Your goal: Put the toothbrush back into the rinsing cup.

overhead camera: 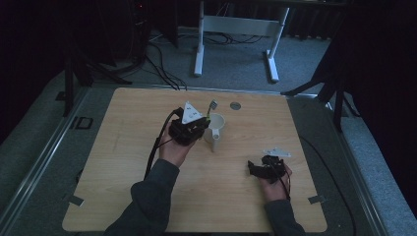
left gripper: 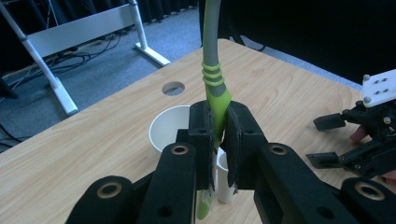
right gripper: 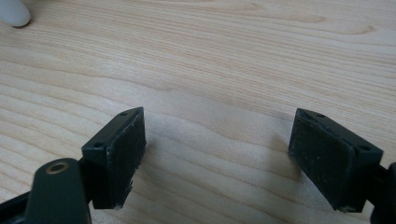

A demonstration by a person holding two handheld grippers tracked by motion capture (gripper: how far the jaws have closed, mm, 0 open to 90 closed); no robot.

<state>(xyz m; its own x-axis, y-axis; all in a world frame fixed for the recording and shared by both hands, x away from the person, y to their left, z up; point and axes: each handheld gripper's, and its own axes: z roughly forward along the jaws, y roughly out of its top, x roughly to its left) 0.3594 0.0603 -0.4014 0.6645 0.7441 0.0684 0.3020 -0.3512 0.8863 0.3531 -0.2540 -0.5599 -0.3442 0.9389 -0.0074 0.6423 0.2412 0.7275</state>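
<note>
A white cup (overhead camera: 217,127) stands upright near the middle of the wooden table, its handle (overhead camera: 215,143) pointing toward the person. My left gripper (overhead camera: 203,123) is just left of the cup, shut on a slim green-and-grey handled tool (overhead camera: 212,104). In the left gripper view the tool (left gripper: 214,79) rises upright between the shut jaws of the left gripper (left gripper: 219,119), above the near rim of the cup (left gripper: 169,127). My right gripper (overhead camera: 252,168) rests low at the front right, open. Between the jaws of the right gripper (right gripper: 217,140) there is only bare wood.
A round cable hole (overhead camera: 235,105) sits in the table (overhead camera: 123,162) behind the cup. White desk legs (overhead camera: 198,54) stand on the grey floor beyond the far edge. A white rounded piece (right gripper: 14,11) shows at the top left of the right gripper view.
</note>
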